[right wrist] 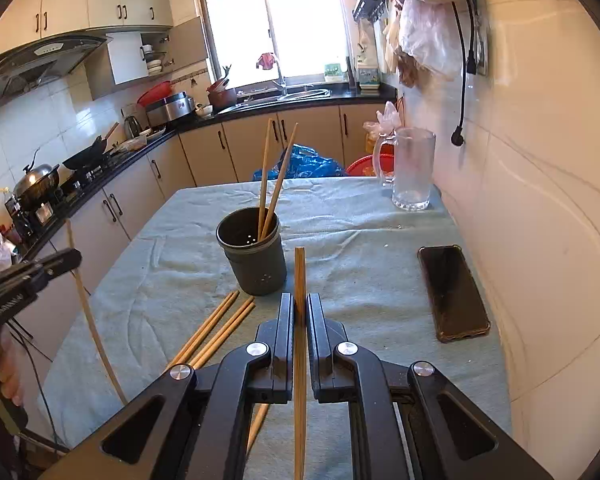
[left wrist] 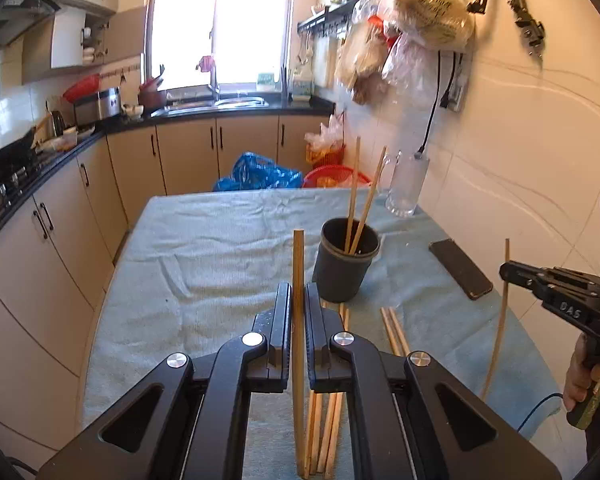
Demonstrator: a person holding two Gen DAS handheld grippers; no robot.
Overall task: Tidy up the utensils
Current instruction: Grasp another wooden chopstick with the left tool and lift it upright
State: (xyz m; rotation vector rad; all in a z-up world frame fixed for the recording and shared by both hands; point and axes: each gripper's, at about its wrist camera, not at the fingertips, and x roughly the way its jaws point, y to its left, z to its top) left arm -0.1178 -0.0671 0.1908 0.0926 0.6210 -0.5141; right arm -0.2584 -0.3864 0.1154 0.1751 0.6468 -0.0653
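Observation:
A dark round holder stands on the cloth-covered table with two wooden chopsticks leaning in it; it also shows in the right wrist view. My left gripper is shut on one chopstick, held upright just left of the holder. My right gripper is shut on another chopstick, held upright to the right of the holder. Several loose chopsticks lie on the cloth in front of the holder. The right gripper shows in the left wrist view.
A black phone lies on the table's right side near the tiled wall. A glass mug stands at the far right corner. Kitchen counters and cabinets run along the left and back. Bags and red baskets sit on the floor beyond the table.

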